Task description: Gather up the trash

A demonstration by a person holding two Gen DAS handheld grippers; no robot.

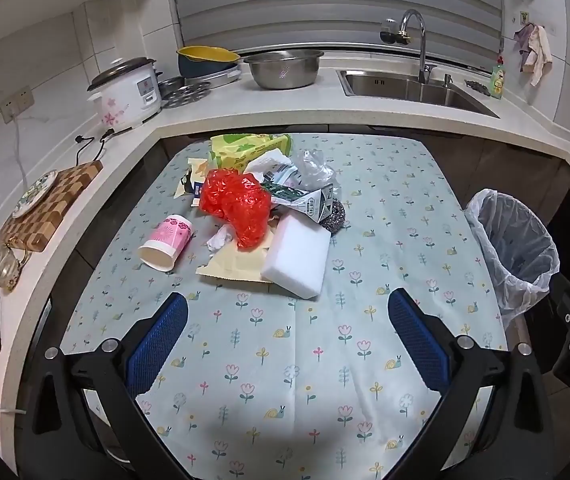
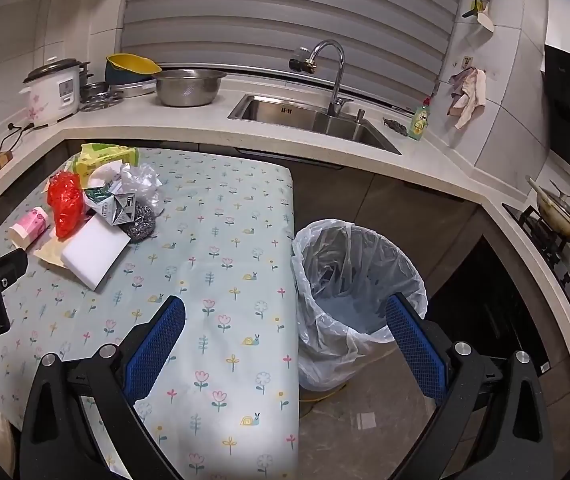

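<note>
While my left gripper (image 1: pixel 287 312) hangs over the near part of a table (image 1: pixel 385 184) covered in a pale flowered cloth, its blue pads (image 1: pixel 157 344) stand spread wide with nothing between them. Seen from my left wrist, a heap of trash sits toward the far left of that table: a crumpled red plastic bag (image 1: pixel 235 204) on top, a white foam block (image 1: pixel 297 254) at the near right of the heap, a pink paper cup (image 1: pixel 167 242) lying on its side just left of it, a steel scouring ball (image 1: pixel 333 216) behind the block, a yellow-green wipes packet (image 1: pixel 247 148) at the back, and clear plastic and torn cartons between. A bin lined with a clear bag (image 1: pixel 513 248) stands off the table's right edge. Beyond, a rice cooker (image 1: pixel 127 92), a steel bowl (image 1: pixel 283 68) and a sink (image 1: pixel 413 88) line the counter.

Seen from my right wrist, my right gripper (image 2: pixel 285 312) is likewise released and empty, one pad above the cloth, the other in front of the lined bin (image 2: pixel 357 280), which stands on the floor touching the table's right side. The trash heap lies far left, well apart from the bin, with the foam block (image 2: pixel 95 250) nearest and the red bag (image 2: pixel 65 204) behind it. A pan (image 2: pixel 561 212) sits on the stove at right.
</note>
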